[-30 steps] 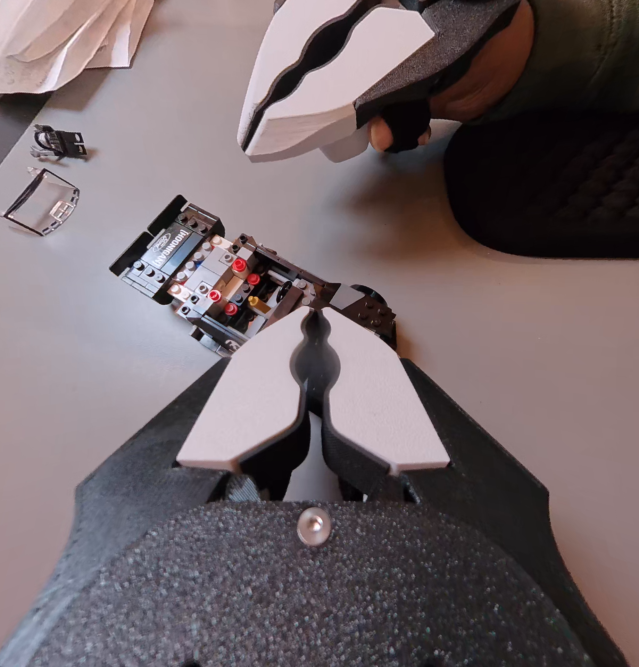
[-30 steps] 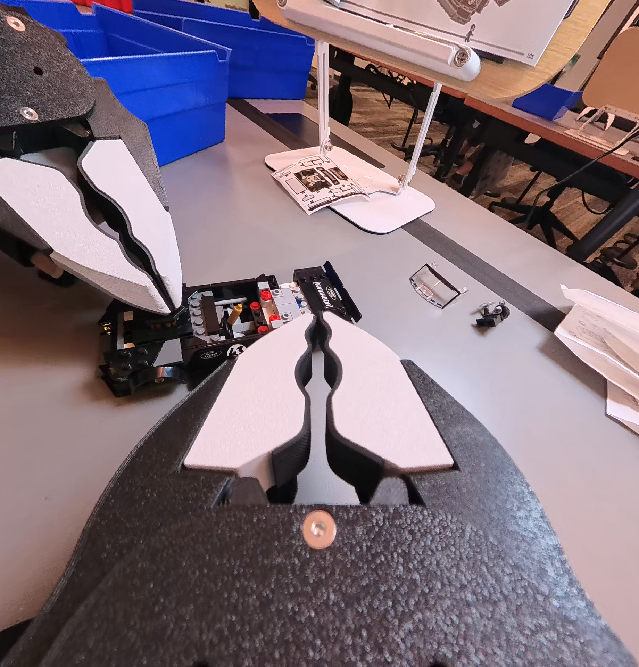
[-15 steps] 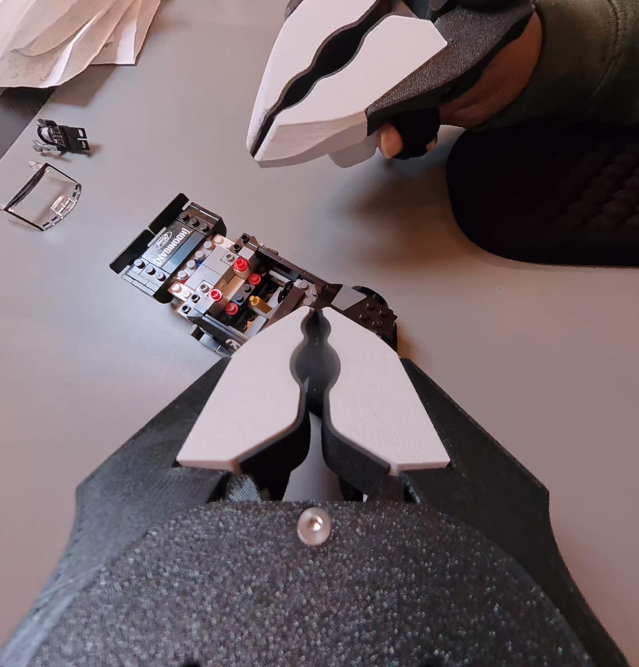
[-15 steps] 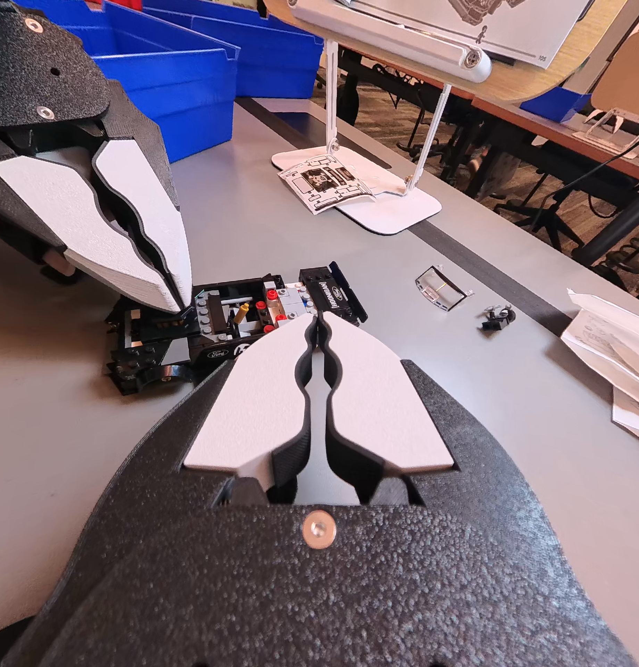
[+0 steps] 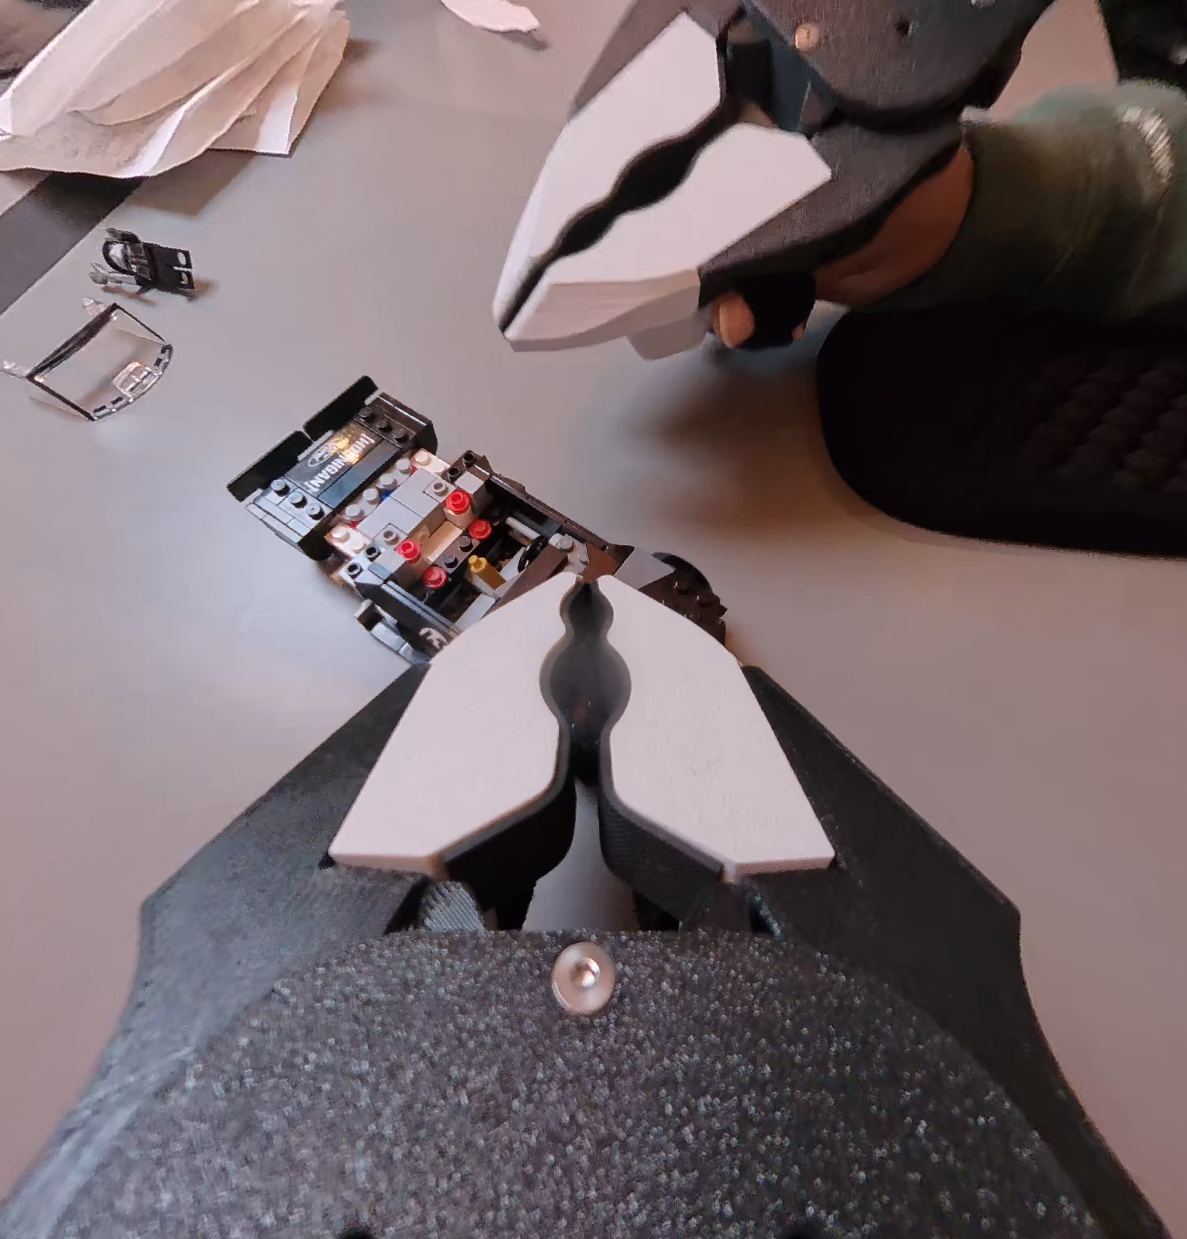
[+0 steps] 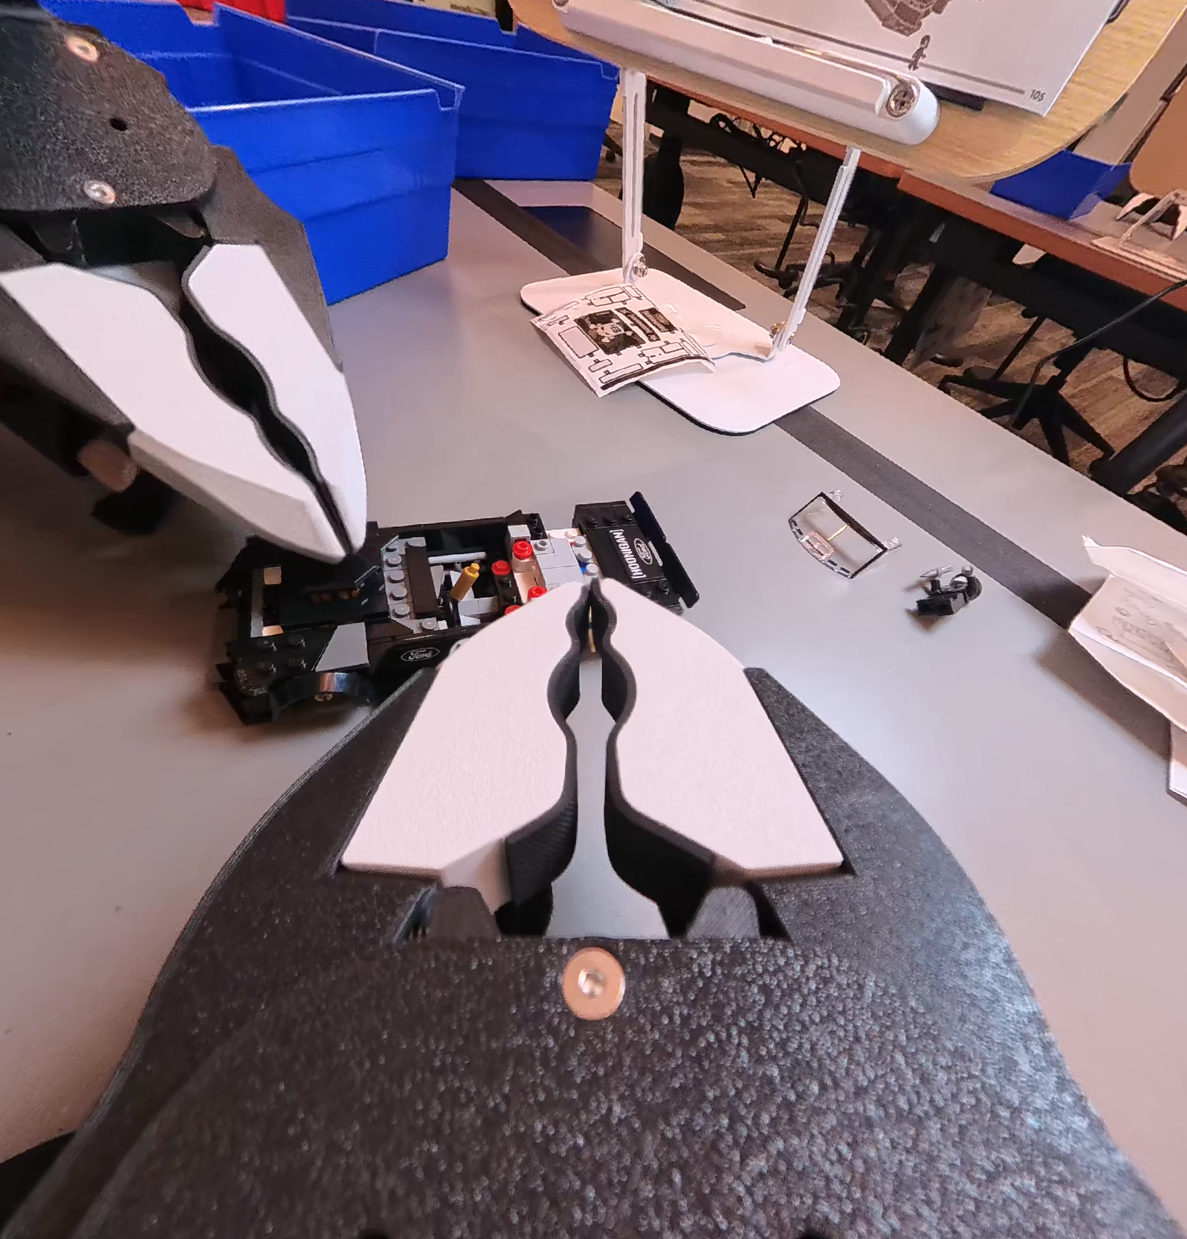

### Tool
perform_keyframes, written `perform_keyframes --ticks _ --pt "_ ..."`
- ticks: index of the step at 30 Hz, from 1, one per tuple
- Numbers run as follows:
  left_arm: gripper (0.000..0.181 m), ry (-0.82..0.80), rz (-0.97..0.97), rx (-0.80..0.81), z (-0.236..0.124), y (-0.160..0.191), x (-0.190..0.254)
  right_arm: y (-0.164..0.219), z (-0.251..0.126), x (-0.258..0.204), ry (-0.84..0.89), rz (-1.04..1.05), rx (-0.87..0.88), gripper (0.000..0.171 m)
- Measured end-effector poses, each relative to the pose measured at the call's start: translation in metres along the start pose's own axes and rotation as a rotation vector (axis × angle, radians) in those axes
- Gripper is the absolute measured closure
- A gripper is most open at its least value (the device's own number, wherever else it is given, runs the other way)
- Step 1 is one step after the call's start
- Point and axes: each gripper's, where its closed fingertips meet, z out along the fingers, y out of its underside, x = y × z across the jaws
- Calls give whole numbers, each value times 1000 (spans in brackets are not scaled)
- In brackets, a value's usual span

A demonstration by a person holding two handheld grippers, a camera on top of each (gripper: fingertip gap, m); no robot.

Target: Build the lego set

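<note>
A half-built black LEGO car (image 5: 403, 529) with grey, red and yellow pieces inside lies on the grey table (image 5: 175, 670). My left gripper (image 5: 581, 590) is shut, with its tips down on the car's black front section. In the right wrist view, the left gripper (image 6: 349, 550) comes in from the upper left onto that end of the car (image 6: 443, 590). My right gripper (image 6: 591, 590) is shut and empty. It hovers close to the car's near side. In the left wrist view, the right gripper (image 5: 510, 322) hangs in the air beyond the car.
A clear windshield piece (image 6: 839, 536) and a small black part (image 6: 946, 593) lie right of the car. Blue bins (image 6: 349, 134) stand behind. A white stand base (image 6: 765, 395) carries a sticker sheet (image 6: 624, 342). Papers (image 6: 1154, 643) lie at the right. A black mat (image 5: 1046, 436) is under the person's arm. One gripper's finger ends stand about 8 cm off the other's. It is some 20 cm from my right tips to the clear windshield piece (image 6: 839, 536).
The right gripper has shifted a little, seen moving right and lower in the left wrist view. The left gripper stays on the car's front. The car has not moved.
</note>
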Motion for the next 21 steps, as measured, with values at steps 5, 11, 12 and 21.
perform_keyframes --ticks 5,11,12,21 --pt "180 -49 -26 12 -11 -1 -9 -3 0 -18 -98 16 -12 171" --pt "170 -57 -25 -20 -11 12 -4 0 6 -54 -222 -43 -103 171" --pt "170 -60 -11 -35 -10 15 -3 0 7 -59 -237 -46 -121 171" --pt "171 -5 -3 -47 -6 20 6 4 19 -83 -338 -57 -239 161"
